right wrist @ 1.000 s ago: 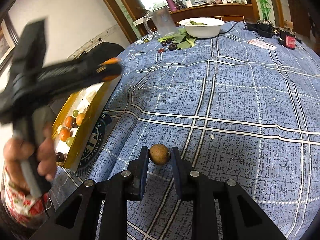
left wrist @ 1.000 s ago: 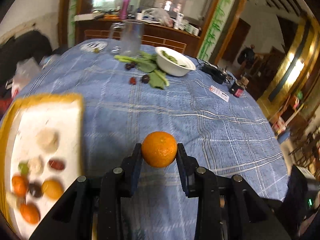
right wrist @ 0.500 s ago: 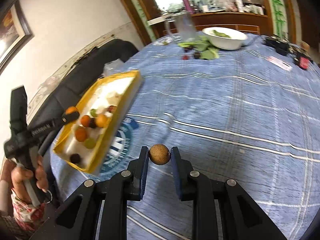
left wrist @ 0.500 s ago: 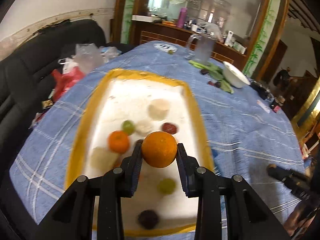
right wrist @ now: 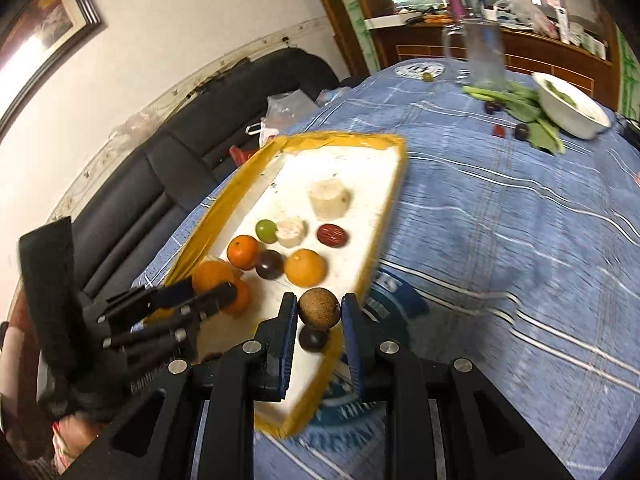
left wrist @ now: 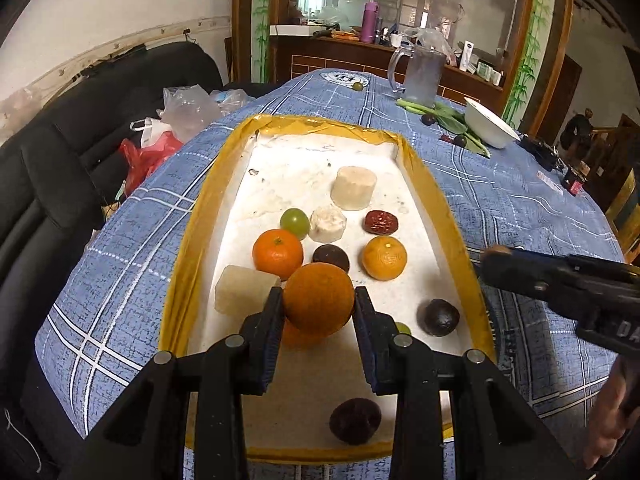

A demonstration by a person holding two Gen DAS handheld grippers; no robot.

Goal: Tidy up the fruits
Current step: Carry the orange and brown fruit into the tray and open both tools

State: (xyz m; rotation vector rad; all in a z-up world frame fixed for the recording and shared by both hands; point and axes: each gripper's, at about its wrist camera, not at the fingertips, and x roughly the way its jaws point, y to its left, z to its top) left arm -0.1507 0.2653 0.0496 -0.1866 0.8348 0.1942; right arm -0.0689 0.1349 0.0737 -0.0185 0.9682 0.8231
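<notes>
Fruits lie scattered in a yellow-rimmed white tray [left wrist: 434, 196] near the left edge of the blue checked tablecloth [left wrist: 520, 208], and two more are carried above it. The left gripper [left wrist: 318, 308] pinches an orange [left wrist: 318, 298] between its pads, above the tray's near half. The right gripper [right wrist: 319, 312] pinches a small brown round fruit [right wrist: 319, 309] over the tray's near right rim. In the tray, packed close around the spot under the orange, sit a bright tangerine [left wrist: 277, 253], a paler yellow-orange one [left wrist: 384, 258], a dark plum [left wrist: 331, 257] between them, a green grape [left wrist: 295, 218], a wrinkled red date [left wrist: 381, 222] and three pale peeled chunks [left wrist: 353, 188]. A further orange fruit shows partly hidden just below the held orange. Two more dark fruits lie nearer: one [left wrist: 438, 317] by the right rim, one [left wrist: 355, 420] near the front rim, and a bit of green peeks beside the left gripper's right finger. The far end of the tray floor is bare. At the tablecloth's far edge stand a glass pitcher [left wrist: 420, 76] and a white bowl [left wrist: 490, 128], with green leaves [left wrist: 452, 118] and a few dark fruits around them, and a lone green grape [left wrist: 357, 86] on a round emblem. A black sofa [left wrist: 72, 140] with plastic bags [left wrist: 188, 108] lies past the left edge.
</notes>
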